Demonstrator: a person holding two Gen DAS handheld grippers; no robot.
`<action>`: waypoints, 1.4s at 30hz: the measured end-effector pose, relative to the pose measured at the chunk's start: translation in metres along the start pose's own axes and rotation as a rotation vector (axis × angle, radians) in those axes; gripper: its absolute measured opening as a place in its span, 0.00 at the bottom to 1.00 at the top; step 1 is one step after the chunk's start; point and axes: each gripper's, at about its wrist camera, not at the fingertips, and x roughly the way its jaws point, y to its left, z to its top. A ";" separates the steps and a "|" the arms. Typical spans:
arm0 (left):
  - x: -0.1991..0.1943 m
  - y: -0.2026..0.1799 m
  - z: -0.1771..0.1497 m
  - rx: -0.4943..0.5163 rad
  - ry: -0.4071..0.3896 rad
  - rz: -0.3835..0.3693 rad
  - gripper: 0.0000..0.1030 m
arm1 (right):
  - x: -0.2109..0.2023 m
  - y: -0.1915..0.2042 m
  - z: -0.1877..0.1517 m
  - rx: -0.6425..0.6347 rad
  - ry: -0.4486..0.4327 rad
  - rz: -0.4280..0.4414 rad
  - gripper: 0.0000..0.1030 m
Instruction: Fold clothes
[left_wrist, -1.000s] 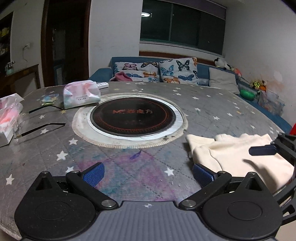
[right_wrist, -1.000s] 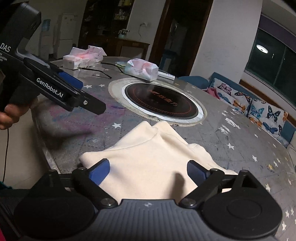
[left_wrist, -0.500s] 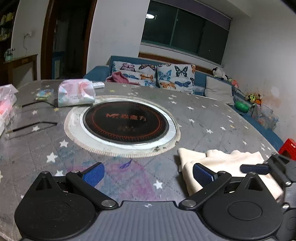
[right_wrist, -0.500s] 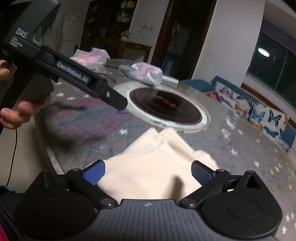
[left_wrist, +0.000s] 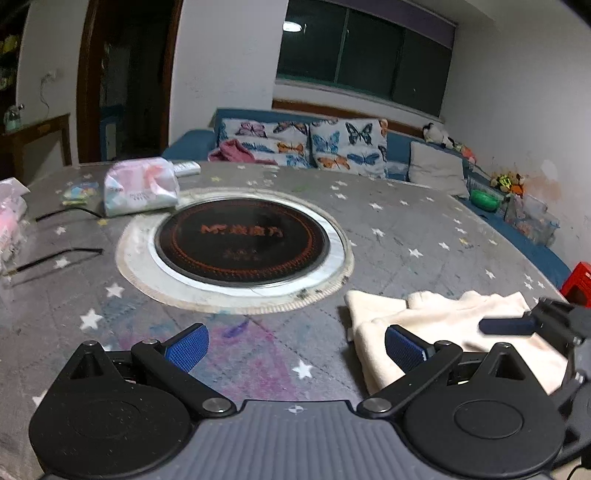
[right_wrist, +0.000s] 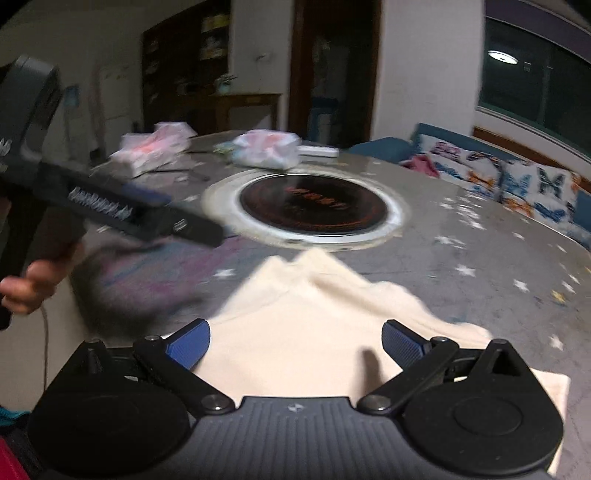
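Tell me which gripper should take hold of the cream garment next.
Right, probably. The right gripper hangs open directly over the cream garment. The left gripper, also open, faces bare tablecloth, with the garment off to its right.

left tool (left_wrist: 295, 345): we've got it wide open, nothing pinched, angled down a bit
right tool (right_wrist: 295, 341): ours is spread wide too, empty
left hand (right_wrist: 31, 286): wrapped round the handle

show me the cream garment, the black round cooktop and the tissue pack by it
cream garment (right_wrist: 314, 325), right wrist view, middle of the folded cloth
black round cooktop (left_wrist: 242, 242), left wrist view, centre of the glass
tissue pack (left_wrist: 140, 190), left wrist view, front face
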 end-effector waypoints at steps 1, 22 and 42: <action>0.002 -0.002 0.000 0.001 0.007 -0.005 1.00 | -0.002 -0.008 -0.002 0.023 0.000 -0.022 0.98; 0.049 -0.051 0.011 0.143 0.043 0.060 1.00 | -0.018 -0.109 -0.017 0.353 -0.060 -0.234 1.00; 0.096 -0.074 0.017 0.234 0.129 0.063 1.00 | 0.019 -0.122 -0.006 0.296 0.114 -0.439 1.00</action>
